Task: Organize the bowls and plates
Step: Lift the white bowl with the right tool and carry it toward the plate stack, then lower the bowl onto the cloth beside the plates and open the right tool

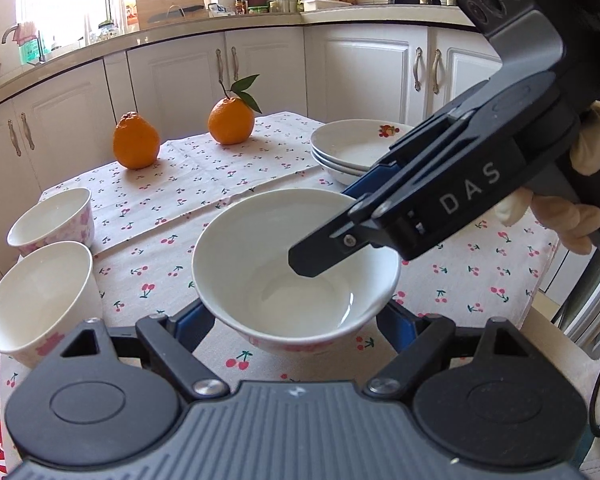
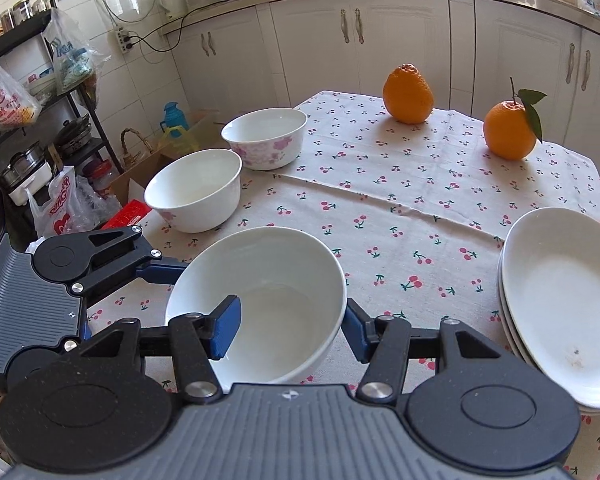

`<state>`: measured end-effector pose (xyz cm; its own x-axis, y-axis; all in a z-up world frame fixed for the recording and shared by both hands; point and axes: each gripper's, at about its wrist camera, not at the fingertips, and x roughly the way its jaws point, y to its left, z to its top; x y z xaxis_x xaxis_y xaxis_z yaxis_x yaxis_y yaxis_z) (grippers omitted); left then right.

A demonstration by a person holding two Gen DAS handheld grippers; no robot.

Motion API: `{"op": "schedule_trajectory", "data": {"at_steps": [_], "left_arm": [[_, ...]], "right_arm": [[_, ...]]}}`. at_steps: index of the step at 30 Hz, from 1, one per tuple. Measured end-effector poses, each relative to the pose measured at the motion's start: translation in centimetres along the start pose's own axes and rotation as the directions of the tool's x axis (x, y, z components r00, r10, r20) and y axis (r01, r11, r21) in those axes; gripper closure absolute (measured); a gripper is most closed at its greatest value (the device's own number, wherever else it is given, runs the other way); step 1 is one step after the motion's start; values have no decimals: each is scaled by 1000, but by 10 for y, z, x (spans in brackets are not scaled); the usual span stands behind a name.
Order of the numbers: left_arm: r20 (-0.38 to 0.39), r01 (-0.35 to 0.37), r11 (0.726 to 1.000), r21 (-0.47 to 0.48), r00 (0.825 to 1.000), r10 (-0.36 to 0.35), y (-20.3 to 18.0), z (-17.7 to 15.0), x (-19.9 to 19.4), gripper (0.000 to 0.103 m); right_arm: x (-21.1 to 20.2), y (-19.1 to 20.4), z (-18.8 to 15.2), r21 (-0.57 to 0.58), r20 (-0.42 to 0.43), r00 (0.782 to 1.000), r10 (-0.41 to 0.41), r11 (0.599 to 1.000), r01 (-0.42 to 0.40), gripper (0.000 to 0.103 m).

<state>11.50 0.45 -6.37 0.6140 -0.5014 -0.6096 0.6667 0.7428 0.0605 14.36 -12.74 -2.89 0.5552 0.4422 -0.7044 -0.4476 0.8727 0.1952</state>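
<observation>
Between both tongs, bowl (image 2: 260,304) tilts (mouth upward).

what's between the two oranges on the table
Nothing: only bare cherry-print tablecloth lies between the bumpy orange and the leafy orange. Both wrist views show it.

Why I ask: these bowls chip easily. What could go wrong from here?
1. The right gripper pinches only one wall of the white bowl, one finger inside and one outside, so the bowl could tilt or slip out.
2. The left gripper straddles the same bowl. If the two hands drift apart, the bowl may twist loose.
3. The nearer floral bowl and the stack of plates flank it, so a swing could knock them.
</observation>
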Motion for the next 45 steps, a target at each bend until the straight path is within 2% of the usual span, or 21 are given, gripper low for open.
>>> {"op": "schedule_trajectory", "data": {"at_steps": [20, 22, 24, 27, 38, 45], "left_arm": [[-30, 23, 1000, -20, 999, -24, 0, 2, 14, 16], [-27, 16, 1000, -4, 1000, -16, -2, 1, 15, 15], [-22, 11, 1000, 11, 1000, -10, -4, 0, 13, 11], [-23, 13, 1000, 0, 1000, -13, -1, -3, 10, 9], [-23, -21, 999, -46, 1000, 20, 11, -17, -18, 8], [-17, -96, 992, -86, 995, 95, 29, -26, -36, 8]], "right_arm": [[8, -12, -3, 28, -19, 1000, -9, 1000, 9, 40], [9, -12, -4, 26, -17, 1000, -3, 1000, 4, 24], [6, -9, -3, 16, 1, 1000, -5, 1000, 5, 10], [3, -5, -1, -5, 21, 1000, -16, 1000, 16, 0], [5, 6, 7, -41, 42, 998, -41, 998, 42, 0], [9, 23, 16, -83, 47, 998, -30, 996, 33, 0]]}}
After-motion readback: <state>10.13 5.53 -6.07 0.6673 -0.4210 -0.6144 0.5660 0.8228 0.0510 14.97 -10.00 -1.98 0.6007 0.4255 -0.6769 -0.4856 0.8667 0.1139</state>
